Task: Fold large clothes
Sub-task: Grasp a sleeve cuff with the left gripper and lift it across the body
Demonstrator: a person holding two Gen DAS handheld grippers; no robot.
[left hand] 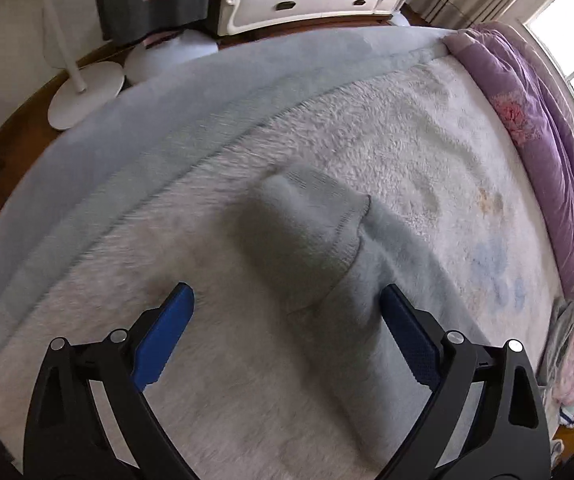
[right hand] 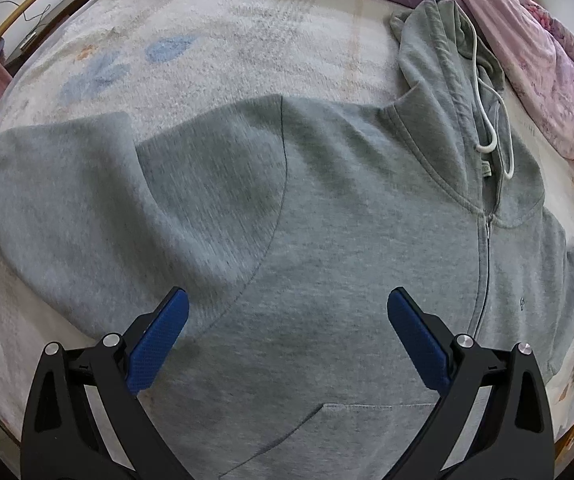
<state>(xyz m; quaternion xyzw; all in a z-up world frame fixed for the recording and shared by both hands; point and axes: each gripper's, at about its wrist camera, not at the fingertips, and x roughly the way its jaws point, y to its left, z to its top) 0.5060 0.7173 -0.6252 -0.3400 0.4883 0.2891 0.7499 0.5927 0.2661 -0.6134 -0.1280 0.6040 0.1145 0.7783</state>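
A grey zip hoodie lies front up on the white fluffy blanket. Its hood and white drawstring point to the far right, and its zipper runs down the right side. One sleeve stretches out to the left. My right gripper hovers open over the chest with nothing between its fingers. In the left wrist view that sleeve ends in a ribbed cuff flat on the blanket. My left gripper stands open just above the sleeve, not gripping it.
A purple quilt and a pink one are bunched along the bed's far side. A pale blue blanket borders the bed's edge. Beyond it on the wooden floor stand a white fan base and a white drawer unit.
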